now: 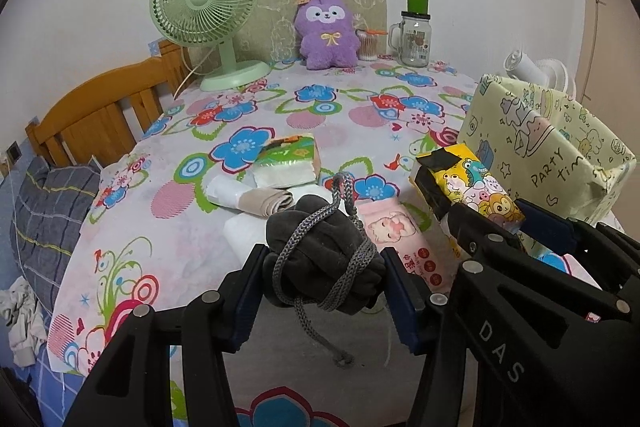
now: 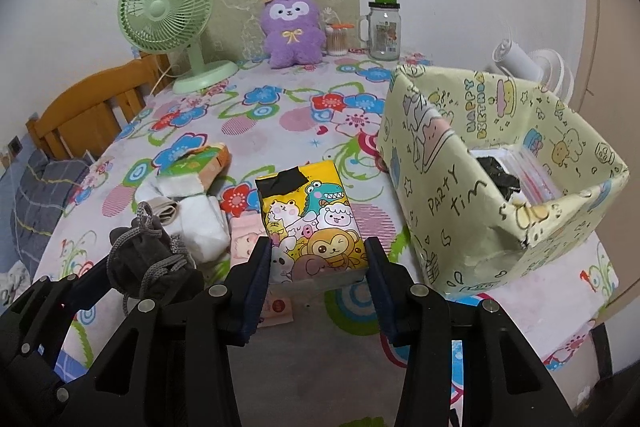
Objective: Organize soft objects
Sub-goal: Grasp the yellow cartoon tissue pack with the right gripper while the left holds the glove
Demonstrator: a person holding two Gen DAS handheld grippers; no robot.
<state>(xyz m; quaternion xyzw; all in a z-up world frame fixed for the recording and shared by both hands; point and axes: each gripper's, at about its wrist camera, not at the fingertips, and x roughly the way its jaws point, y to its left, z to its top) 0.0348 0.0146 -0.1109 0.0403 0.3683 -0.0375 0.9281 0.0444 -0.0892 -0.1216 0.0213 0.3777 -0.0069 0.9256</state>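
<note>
My left gripper (image 1: 324, 267) is shut on a dark grey cloth bundle (image 1: 320, 247) tied with a grey cord, held above the table; it also shows in the right wrist view (image 2: 152, 259). My right gripper (image 2: 318, 259) is shut on a yellow cartoon tissue pack (image 2: 312, 223), held left of the pale yellow paper-wrapped box (image 2: 460, 195); the pack also shows in the left wrist view (image 1: 468, 187). A green tissue pack (image 1: 288, 163), a beige folded cloth (image 1: 268, 201), white soft items (image 2: 200, 223) and a pink pack (image 1: 404, 239) lie on the flowered tablecloth (image 1: 320, 115).
A green desk fan (image 1: 208, 15), a purple plush toy (image 1: 326, 31), a cotton-swab jar (image 1: 368, 45) and a glass mug jar (image 1: 414, 39) stand at the table's back. The box holds dark and clear items (image 2: 508, 175). A wooden bed frame (image 1: 96, 115) is on the left.
</note>
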